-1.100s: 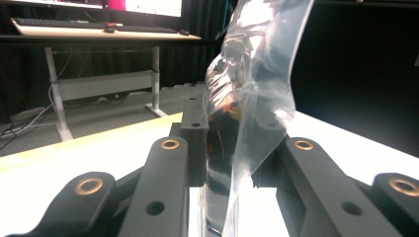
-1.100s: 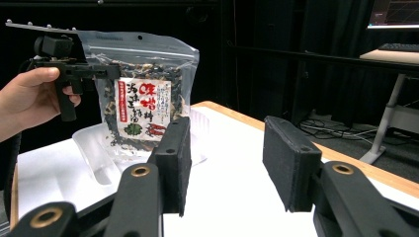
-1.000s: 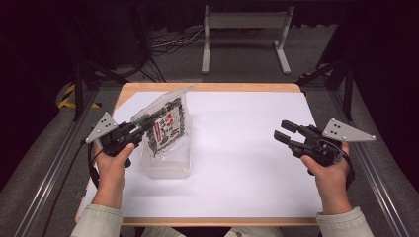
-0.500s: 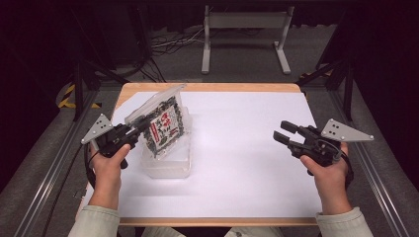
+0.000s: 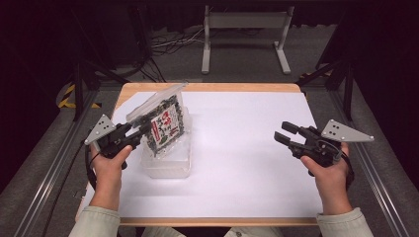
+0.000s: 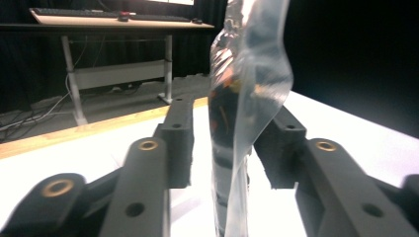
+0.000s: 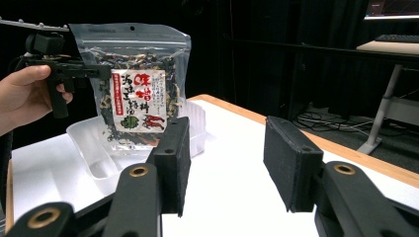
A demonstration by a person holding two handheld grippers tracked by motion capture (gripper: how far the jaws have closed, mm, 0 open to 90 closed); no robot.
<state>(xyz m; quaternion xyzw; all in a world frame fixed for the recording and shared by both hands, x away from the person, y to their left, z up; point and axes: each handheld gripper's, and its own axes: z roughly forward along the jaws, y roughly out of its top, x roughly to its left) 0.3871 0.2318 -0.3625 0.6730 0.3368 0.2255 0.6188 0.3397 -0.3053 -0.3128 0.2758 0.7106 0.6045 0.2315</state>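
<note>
High view: the left gripper [image 5: 140, 132] sat at the edge of the pouch [image 5: 164, 123], which stood upright in the clear tray [image 5: 168, 165] on the white table [image 5: 247, 163]. Its jaws had just been opening; in the earlier frames they pinched the pouch's edge, and now the bag stood between them. The pouch leaned about as it had a second ago, and neither hand had shifted. I judged this a release: the pouch set into the tray and left to stand alone.

Left gripper view: the pouch's clear edge [image 6: 242, 123] ran up between the two black jaws, a visible gap on each side, the pads off the film. Claw narrow but loose, holding nothing.

Right gripper view: the right gripper [image 7: 225, 163] stood wide and empty, well apart from the tray [image 7: 89, 143], looking across at the pouch [image 7: 133, 84] and the left gripper [image 7: 101, 72] beside it. Unchanged from before.
</note>
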